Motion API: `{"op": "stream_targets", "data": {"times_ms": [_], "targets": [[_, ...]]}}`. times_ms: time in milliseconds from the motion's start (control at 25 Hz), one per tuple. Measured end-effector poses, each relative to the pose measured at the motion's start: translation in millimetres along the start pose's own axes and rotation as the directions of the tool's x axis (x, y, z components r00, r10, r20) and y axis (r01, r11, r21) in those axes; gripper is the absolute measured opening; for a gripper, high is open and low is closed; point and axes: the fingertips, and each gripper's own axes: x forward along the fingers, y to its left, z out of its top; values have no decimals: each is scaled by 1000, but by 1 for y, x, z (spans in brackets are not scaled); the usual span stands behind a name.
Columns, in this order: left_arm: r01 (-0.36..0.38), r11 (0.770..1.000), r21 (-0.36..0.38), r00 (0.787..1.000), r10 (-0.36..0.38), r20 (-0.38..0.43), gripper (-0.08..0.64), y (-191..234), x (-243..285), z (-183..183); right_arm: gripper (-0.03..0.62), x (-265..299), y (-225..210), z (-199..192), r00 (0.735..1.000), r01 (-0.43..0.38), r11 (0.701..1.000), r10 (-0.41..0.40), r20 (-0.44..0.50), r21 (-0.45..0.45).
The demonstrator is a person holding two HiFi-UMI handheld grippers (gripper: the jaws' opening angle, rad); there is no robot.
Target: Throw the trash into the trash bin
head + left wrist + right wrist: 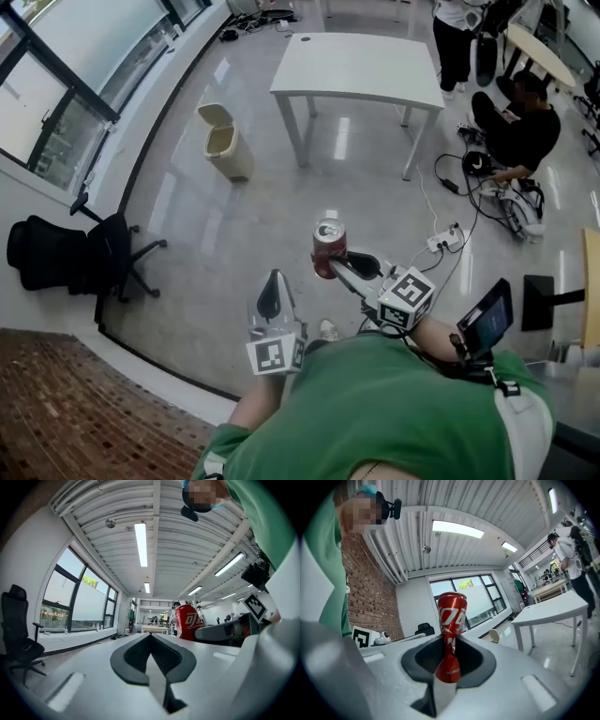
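A crushed red soda can [328,247] stands upright in my right gripper [339,267], whose jaws are shut on its pinched waist. In the right gripper view the can [450,634] rises between the jaws, top up. My left gripper [272,292] hangs beside it on the left, shut and holding nothing; its own view shows the jaws [151,660] closed together and the red can [186,621] off to the right. The beige trash bin [225,142] with its lid tipped up stands on the floor far ahead, left of the white table. It also shows small in the right gripper view [493,635].
A white table [361,70] stands ahead with people beyond and to its right, one sitting on the floor [517,127]. Cables and a power strip [442,242] lie on the floor at right. A black office chair [80,255] stands at left by the window wall.
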Motion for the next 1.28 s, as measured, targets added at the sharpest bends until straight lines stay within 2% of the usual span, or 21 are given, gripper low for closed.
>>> {"op": "stream_targets", "data": {"times_ms": [160,320,600,880,1280], "targets": [[-70,998,-6,998,70,5,6,4,-13,0,67,7,6,2,998,-59,998,59,-15,2],[-82,997,-12,996,82,19,6,18,-11,1,67,22,10,-2,998,-66,998,66,-20,3],[-34,999,-17,998,34,47,6,51,4,11,67,53,11,1,1000,-11,1000,11,-2,-6],[32,999,-20,998,-31,47,6,60,17,9,67,61,-1,-1,997,71,997,-72,34,25],[32,999,-35,999,-30,36,6,70,58,1,67,87,-37,10,997,74,997,-75,32,8]]}}
